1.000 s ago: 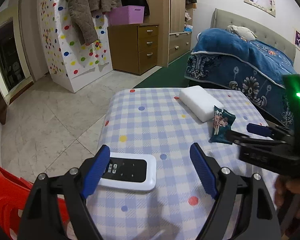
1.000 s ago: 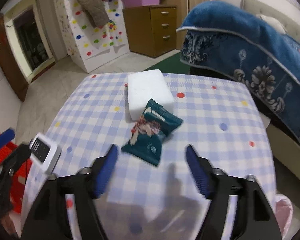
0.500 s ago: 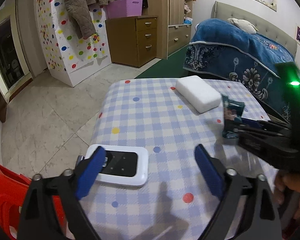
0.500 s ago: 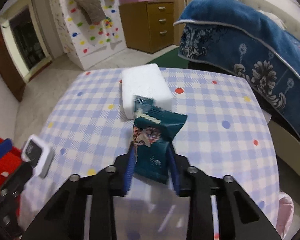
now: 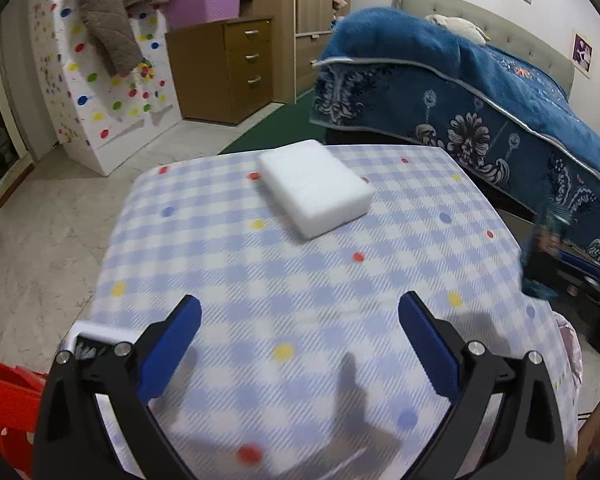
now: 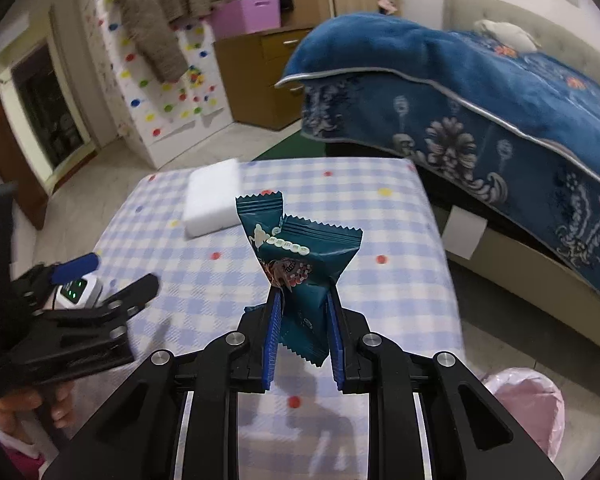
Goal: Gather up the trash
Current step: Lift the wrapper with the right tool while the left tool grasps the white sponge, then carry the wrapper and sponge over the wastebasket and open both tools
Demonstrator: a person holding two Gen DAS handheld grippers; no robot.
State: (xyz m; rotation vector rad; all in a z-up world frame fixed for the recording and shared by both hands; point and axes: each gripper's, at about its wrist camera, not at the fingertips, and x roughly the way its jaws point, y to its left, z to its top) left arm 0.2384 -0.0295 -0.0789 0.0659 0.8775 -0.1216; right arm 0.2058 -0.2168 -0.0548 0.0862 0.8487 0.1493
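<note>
A teal snack wrapper (image 6: 300, 280) is standing upright in the centre of the right wrist view, pinched between the blue pads of the right hand-held gripper (image 6: 303, 334), whose jaws have just been closing and are now gripping its lower half. It is hanging clear above the checked counter (image 6: 400, 240). In the left wrist view the same wrapper is showing blurred at the right edge.

By the look of it, the pick-up is done and the drop-off is left. A pink-lined bin (image 6: 532, 408) is sitting at the lower right of the right wrist view, beside the counter, and seems the likely place for it.

The left hand-held gripper (image 5: 300, 336) is filling the bottom of its own view, its jaws having just been opening and now standing wide with nothing between them, only cloth beneath. A white foam block (image 5: 314, 186) is lying on the counter at the upper centre. A small white device (image 6: 78, 290) is resting at the counter's left edge, partly hidden.
</note>
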